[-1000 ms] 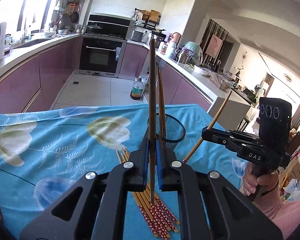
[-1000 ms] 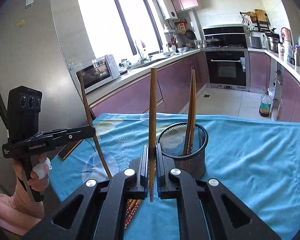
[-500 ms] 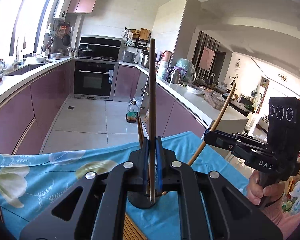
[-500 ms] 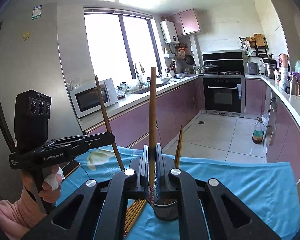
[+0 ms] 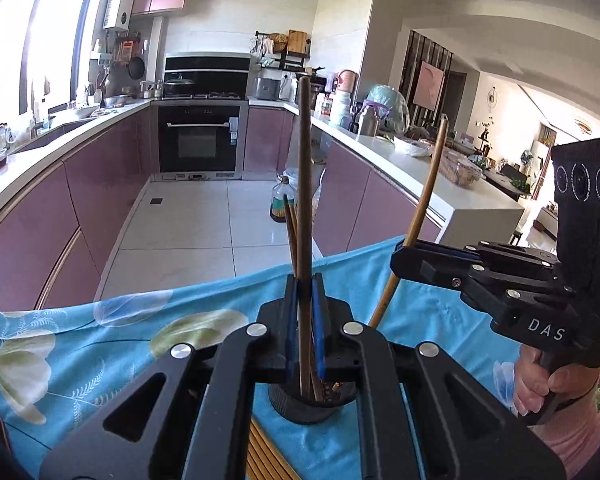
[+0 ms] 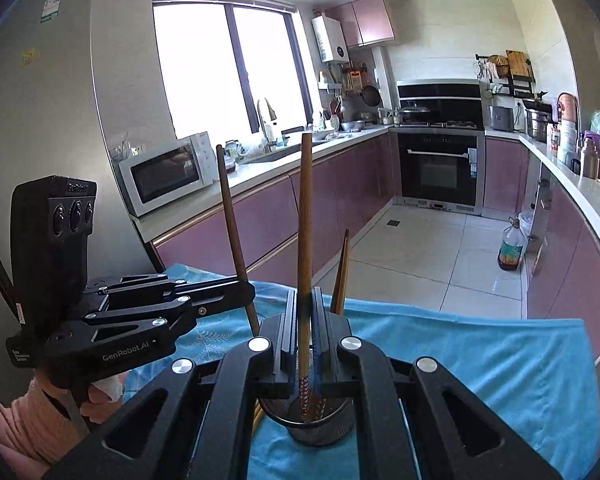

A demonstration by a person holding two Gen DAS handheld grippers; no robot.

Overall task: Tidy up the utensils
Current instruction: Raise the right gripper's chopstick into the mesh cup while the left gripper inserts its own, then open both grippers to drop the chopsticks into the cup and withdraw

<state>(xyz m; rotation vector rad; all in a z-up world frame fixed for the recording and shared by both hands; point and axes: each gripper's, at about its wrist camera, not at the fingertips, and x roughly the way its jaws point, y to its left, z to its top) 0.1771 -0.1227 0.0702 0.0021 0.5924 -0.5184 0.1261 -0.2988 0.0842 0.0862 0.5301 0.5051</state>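
Observation:
My left gripper (image 5: 305, 292) is shut on a brown chopstick (image 5: 304, 184) that stands upright. Its lower end hangs over the black mesh cup (image 5: 312, 408), where two chopsticks (image 5: 290, 224) lean. My right gripper (image 6: 305, 300) is shut on another upright chopstick (image 6: 305, 208). That one's red patterned tip reaches into the mesh cup (image 6: 320, 428), beside the chopsticks (image 6: 342, 272) standing there. Each view shows the other gripper close alongside: the right gripper (image 5: 404, 256) with its chopstick (image 5: 428, 188), and the left gripper (image 6: 246, 292) with its chopstick (image 6: 230, 208). Several loose chopsticks (image 5: 264, 456) lie on the cloth.
A blue flowered tablecloth (image 5: 100, 344) covers the table, whose far edge drops to the kitchen floor just behind the cup. A hand (image 5: 540, 384) grips the right tool's handle. An oil bottle (image 6: 510, 248) stands on the floor beside purple cabinets.
Both grippers moved forward and a little up, each keeping its chopstick. The mesh cup now sits right under the jaws, and the loose chopsticks have slid to the bottom edge.

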